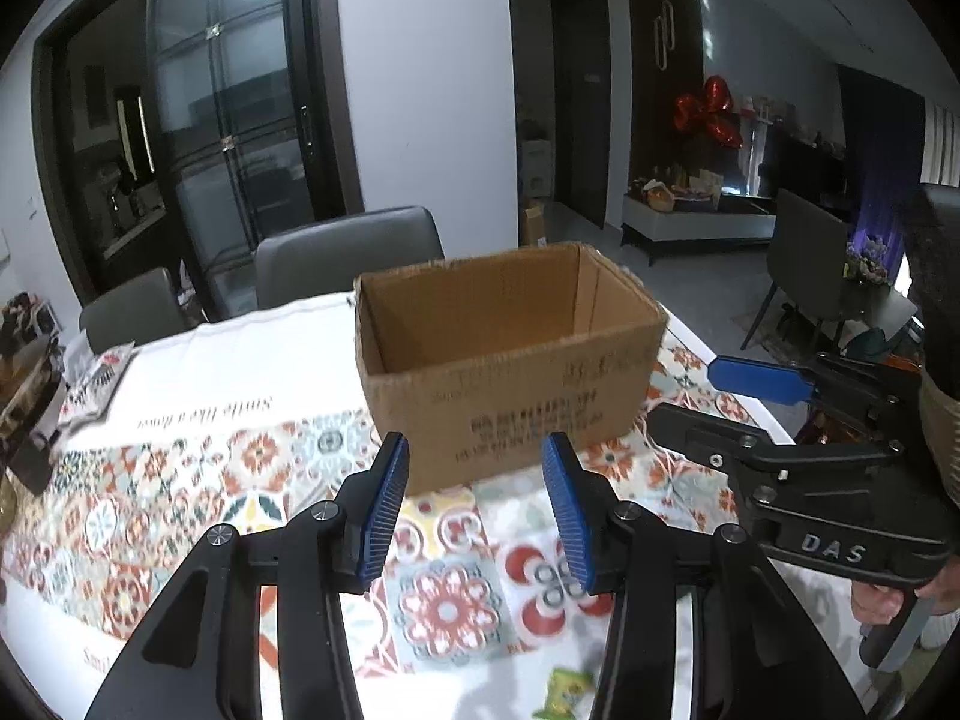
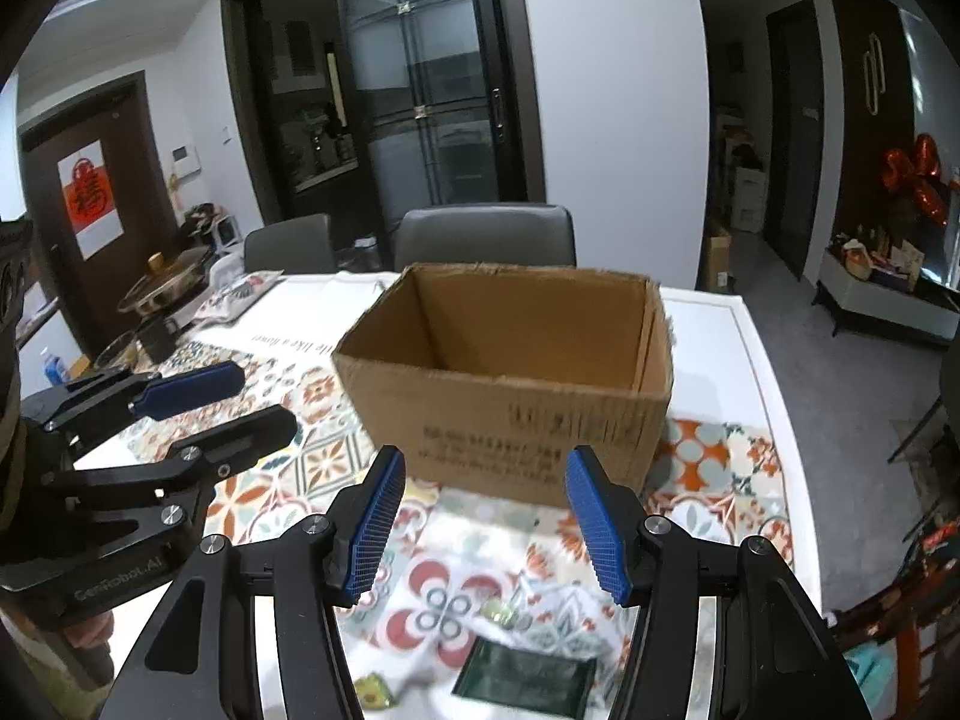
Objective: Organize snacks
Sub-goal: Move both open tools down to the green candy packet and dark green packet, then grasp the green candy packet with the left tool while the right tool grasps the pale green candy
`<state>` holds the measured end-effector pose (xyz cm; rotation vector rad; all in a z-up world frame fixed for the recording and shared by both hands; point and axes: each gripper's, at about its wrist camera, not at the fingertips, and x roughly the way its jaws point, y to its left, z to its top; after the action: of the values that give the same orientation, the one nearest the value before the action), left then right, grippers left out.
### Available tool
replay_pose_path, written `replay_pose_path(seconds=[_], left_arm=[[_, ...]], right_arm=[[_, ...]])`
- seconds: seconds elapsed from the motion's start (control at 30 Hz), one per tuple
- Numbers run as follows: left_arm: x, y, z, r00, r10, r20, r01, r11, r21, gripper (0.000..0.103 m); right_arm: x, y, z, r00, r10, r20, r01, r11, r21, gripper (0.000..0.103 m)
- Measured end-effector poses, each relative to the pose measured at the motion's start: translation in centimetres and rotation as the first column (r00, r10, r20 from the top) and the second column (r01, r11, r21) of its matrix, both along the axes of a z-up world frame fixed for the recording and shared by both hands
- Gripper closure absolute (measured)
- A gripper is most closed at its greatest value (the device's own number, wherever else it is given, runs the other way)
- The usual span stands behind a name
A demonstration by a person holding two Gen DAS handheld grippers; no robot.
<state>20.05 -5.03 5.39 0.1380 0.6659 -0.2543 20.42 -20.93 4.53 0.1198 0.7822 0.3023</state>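
The tabletop (image 2: 756, 360) is the broadest thing in view, spread with a white cloth printed with orange and teal tile patterns (image 1: 180, 480); two grey chairs (image 2: 486, 237) stand at its far edge. On the cloth sits an open cardboard box (image 2: 510, 372), its flaps gone or folded away; the inner walls that show are bare, and its floor is hidden from both views. The box lies straight ahead of both tools, beyond their fingertips and apart from them. The left tool (image 1: 477, 507) hovers over the cloth with its blue pads spread wide and nothing between them; the right tool (image 2: 486, 522) hangs beside it, likewise spread wide and holding nothing. Each tool shows at the edge of the other's view. Below the right tool, near the bottom of its view, a dark green packet (image 2: 525, 675) lies flat on the cloth, closer to the camera than the box; a small yellow-green snack (image 2: 375, 693) lies just left of it; the left wrist view shows a similar yellow-green snack (image 1: 567, 690) under its own right finger.
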Motion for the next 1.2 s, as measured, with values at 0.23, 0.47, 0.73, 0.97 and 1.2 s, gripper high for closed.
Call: replay_pose_path(seconds=[0.23, 0.47, 0.73, 0.97, 1.2], left_arm=[[-3.4, 0.1, -3.0, 0.999, 0.004, -0.046, -0.004, 1.0, -0.012, 0.057], [-5.1, -0.7, -7.4, 0.986, -0.033, -0.163, 0.032, 0.999, -0.01, 0.058], [-6.5, -0.6, -11.6, 0.96, -0.048, -0.275, 0.042, 0.999, -0.029, 0.058], [-6.8, -0.8, -14.3, 0.929, -0.075, -0.361, 0.049, 0.996, -0.081, 0.059], [-5.9, -0.7, -15.9, 0.919, -0.064, -0.389, 0.039, 0.997, -0.072, 0.065]], right_arm=[[-2.8, 0.4, -2.6, 0.998, 0.053, -0.033, -0.054, 0.998, -0.024, 0.046], [-5.3, 1.0, -5.3, 0.994, 0.075, -0.084, -0.077, 0.997, -0.028, 0.046], [-6.3, 1.4, -8.8, 0.981, 0.084, -0.175, -0.09, 0.996, -0.025, 0.046], [-7.0, 1.9, -10.7, 0.968, 0.099, -0.229, -0.107, 0.994, -0.025, 0.046], [-6.5, 2.0, -11.8, 0.961, 0.098, -0.257, -0.11, 0.993, -0.032, 0.046]])
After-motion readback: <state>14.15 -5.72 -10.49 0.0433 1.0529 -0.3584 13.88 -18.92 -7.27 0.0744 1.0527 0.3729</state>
